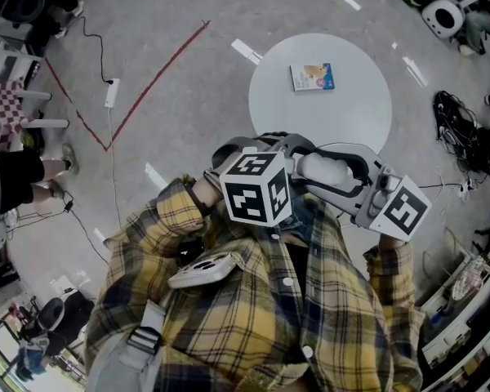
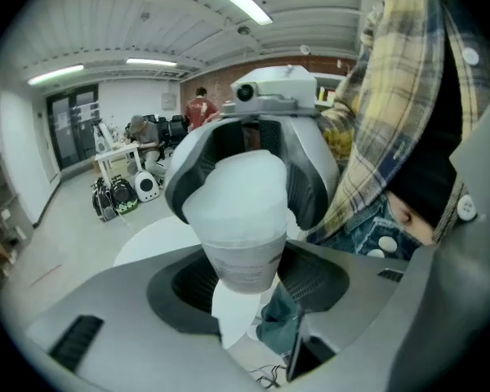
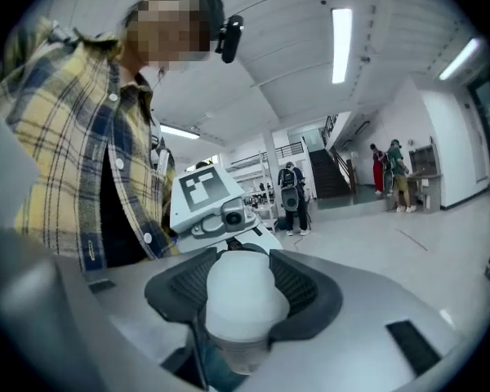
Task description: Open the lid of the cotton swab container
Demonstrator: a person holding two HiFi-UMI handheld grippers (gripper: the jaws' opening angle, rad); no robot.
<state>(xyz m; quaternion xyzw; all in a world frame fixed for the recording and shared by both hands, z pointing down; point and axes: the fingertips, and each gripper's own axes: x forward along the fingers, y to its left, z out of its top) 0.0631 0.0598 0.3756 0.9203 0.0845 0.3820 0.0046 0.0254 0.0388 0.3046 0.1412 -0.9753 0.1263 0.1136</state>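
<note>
**Head view:** The cotton swab container (image 1: 327, 170) is at frame centre, lifted clear of the round table (image 1: 359, 113). The left gripper (image 1: 298, 163) and right gripper (image 1: 351, 178) oppose each other across it.

**Left gripper view:** The jaws are clamped on the labelled body (image 2: 245, 260), apparently to anchor it.

**Right gripper view:** The jaws are clamped on the domed lid (image 3: 237, 296), which is not yet off. This grip looks suited to pulling it free.

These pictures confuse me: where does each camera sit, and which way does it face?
Left gripper view: on the left gripper, facing its jaws, closed on the cotton swab container; plaid shirt at right.
Right gripper view: on the right gripper, facing its jaws, closed on the lid; shirt at left.
Head view: on the person's head, facing down: shirt, both grippers, round table.
Both gripper views show the container and opposite gripper.
</note>
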